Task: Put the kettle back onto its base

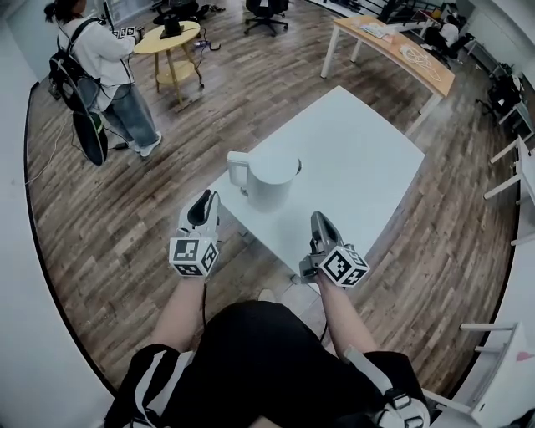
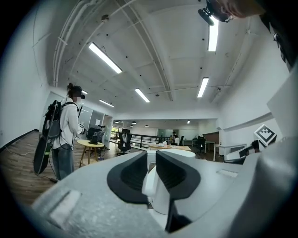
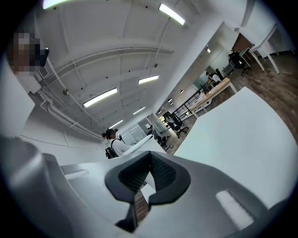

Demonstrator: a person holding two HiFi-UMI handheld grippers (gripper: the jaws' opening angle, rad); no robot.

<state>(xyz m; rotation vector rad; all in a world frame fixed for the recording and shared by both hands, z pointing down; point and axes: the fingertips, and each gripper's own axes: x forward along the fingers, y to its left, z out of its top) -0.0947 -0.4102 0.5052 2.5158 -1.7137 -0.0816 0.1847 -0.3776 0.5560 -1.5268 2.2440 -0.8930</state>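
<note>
A white kettle (image 1: 269, 180) stands near the front left corner of the white table (image 1: 368, 159), its handle (image 1: 237, 171) turned to the left. No separate base shows under or beside it. My left gripper (image 1: 201, 202) hovers off the table's edge, pointing at the handle from a short way back. Its jaws stand apart with nothing pressed between them. In the left gripper view the kettle (image 2: 161, 201) shows through the gap of the left gripper (image 2: 152, 158). My right gripper (image 1: 318, 221) is over the table's front edge, right of the kettle. In its own view the right gripper (image 3: 150, 156) is shut and empty.
A person with a backpack (image 1: 100, 58) stands at the far left beside a round yellow table (image 1: 167, 42). A long wooden desk (image 1: 393, 46) and an office chair (image 1: 266, 12) are at the back. A white chair (image 1: 501, 368) is at the lower right. Wood floor surrounds the table.
</note>
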